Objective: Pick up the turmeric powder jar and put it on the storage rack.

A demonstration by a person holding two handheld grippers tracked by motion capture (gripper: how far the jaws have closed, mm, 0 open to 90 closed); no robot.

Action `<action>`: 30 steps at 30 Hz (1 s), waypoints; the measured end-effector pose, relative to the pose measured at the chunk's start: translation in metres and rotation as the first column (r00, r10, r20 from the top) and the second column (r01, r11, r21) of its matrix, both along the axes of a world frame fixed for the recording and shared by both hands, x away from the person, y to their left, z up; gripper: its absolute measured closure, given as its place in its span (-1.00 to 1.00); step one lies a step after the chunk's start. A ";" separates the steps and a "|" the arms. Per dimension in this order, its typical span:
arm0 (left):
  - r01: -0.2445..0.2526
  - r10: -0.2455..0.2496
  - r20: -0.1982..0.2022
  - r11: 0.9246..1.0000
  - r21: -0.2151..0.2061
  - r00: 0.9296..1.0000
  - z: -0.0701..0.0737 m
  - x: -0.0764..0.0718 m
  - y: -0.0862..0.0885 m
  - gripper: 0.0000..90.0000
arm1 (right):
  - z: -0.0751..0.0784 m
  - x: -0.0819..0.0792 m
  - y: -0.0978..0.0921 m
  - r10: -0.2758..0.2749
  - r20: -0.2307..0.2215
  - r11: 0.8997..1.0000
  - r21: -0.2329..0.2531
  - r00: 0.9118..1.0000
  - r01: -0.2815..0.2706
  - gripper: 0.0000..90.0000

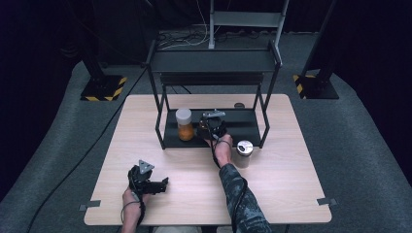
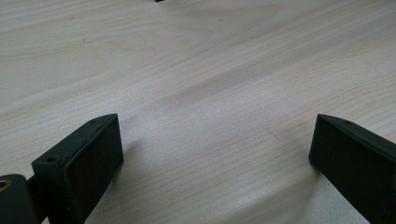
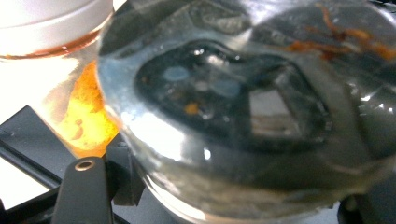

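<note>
Left gripper (image 1: 154,185) low near the body, held in the left hand (image 1: 132,196), jaws wide apart and pointing sideways to the person's right. Right forearm (image 1: 241,196) stretched forward, right hand (image 1: 222,148) gripping the right gripper (image 1: 212,127), jaws clamped on something glassy.

In the right gripper view a clear jar (image 3: 243,116) sat so close that it blurred, its sides cut off by the picture's edges, and it hid how the jaws stood. The orange jar (image 3: 70,98) behind it was cut off at the left and top. In the high view the right gripper (image 1: 212,127) covered the clear jar.
</note>
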State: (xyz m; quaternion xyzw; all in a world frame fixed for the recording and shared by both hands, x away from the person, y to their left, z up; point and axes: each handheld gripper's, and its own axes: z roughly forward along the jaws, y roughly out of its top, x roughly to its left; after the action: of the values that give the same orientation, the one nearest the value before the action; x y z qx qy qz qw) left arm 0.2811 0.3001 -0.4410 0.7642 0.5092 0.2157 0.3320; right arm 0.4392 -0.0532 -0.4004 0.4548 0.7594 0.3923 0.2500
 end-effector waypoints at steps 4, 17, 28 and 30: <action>0.000 0.000 0.000 1.000 0.001 1.000 0.000 0.000 0.000 -0.94 | -0.004 0.001 0.001 0.003 0.007 1.000 0.008 1.000 -0.003 -0.31; 0.002 -0.002 -0.003 1.000 -0.001 1.000 0.000 0.003 0.000 -0.95 | -0.013 0.003 -0.001 0.003 0.013 1.000 0.022 1.000 -0.004 -0.31; 0.001 -0.001 0.003 1.000 -0.001 1.000 0.000 0.002 -0.001 -0.94 | -0.019 0.004 -0.001 -0.003 0.023 1.000 0.017 1.000 0.002 -0.31; 0.002 -0.002 0.002 1.000 0.000 1.000 0.000 0.001 -0.001 -0.94 | -0.019 0.005 0.001 -0.001 0.023 1.000 0.015 1.000 0.000 -0.31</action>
State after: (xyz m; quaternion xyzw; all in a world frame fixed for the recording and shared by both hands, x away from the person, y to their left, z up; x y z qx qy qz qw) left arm 0.2825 0.2996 -0.4412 0.7644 0.5081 0.2163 0.3328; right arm 0.4439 -0.0526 -0.4198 0.4523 0.7535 0.4031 0.2553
